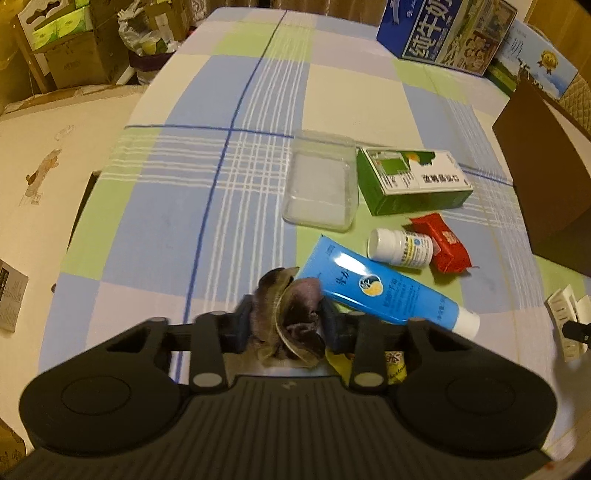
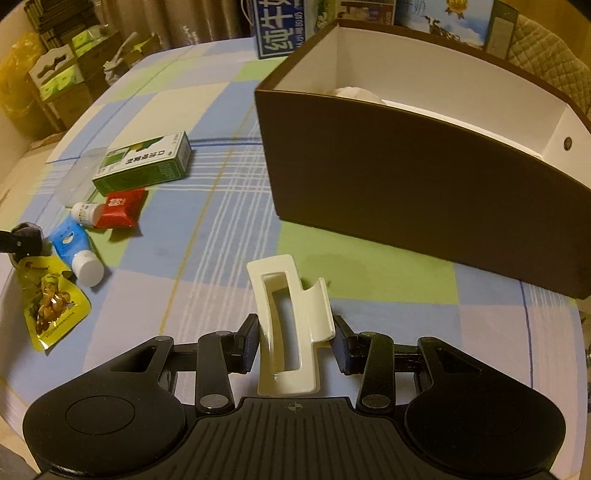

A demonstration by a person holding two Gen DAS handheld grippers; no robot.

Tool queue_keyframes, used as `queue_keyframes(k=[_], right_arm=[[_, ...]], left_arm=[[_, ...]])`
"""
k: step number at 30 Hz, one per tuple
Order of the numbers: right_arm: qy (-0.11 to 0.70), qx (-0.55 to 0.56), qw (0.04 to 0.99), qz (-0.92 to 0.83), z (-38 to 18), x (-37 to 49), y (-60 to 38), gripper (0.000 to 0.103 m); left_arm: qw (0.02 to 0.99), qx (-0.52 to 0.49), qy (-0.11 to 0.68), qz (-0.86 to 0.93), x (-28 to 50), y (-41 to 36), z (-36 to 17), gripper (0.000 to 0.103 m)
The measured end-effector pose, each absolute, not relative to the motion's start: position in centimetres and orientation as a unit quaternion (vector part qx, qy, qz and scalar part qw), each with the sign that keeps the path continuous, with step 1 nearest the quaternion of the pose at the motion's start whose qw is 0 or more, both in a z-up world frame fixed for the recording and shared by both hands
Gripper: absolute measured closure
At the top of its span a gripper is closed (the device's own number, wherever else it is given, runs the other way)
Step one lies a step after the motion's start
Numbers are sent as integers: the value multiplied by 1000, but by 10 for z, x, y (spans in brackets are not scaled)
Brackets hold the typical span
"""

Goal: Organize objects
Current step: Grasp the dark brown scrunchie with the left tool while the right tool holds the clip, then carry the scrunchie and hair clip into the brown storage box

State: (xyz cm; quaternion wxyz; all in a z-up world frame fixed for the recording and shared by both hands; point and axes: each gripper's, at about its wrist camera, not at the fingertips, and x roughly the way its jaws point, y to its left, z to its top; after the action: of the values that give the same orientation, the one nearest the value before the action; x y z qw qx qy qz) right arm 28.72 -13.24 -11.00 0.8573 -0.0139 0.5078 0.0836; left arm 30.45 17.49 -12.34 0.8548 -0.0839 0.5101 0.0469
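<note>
Two grippers, both gripping — our left gripper (image 1: pixel 286 326) clamps a dark scrunchie (image 1: pixel 291 314) beside the blue tube (image 1: pixel 373 286); our right gripper (image 2: pixel 295 345) pinches a cream hair clip (image 2: pixel 288 321). Only the right view shows inside the brown box (image 2: pixel 424 177); we read 口 on the green carton (image 1: pixel 410 181)

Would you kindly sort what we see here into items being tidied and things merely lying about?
Job: hair scrunchie in left gripper; white hair claw in right gripper; brown box; blue tube; pill bottle.
Lying about: milk carton; cardboard boxes.
</note>
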Motion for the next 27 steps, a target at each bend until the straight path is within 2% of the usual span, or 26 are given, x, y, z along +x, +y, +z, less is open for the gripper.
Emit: queue_keyframes(k=[13, 27], right_arm=[[494, -10, 862, 115, -97, 294, -130, 65], [451, 33, 882, 135, -50, 286, -157, 65]], left_arm=[[869, -104, 478, 80, 281, 189, -91, 82], [901, -93, 423, 26, 287, 132, -32, 82]])
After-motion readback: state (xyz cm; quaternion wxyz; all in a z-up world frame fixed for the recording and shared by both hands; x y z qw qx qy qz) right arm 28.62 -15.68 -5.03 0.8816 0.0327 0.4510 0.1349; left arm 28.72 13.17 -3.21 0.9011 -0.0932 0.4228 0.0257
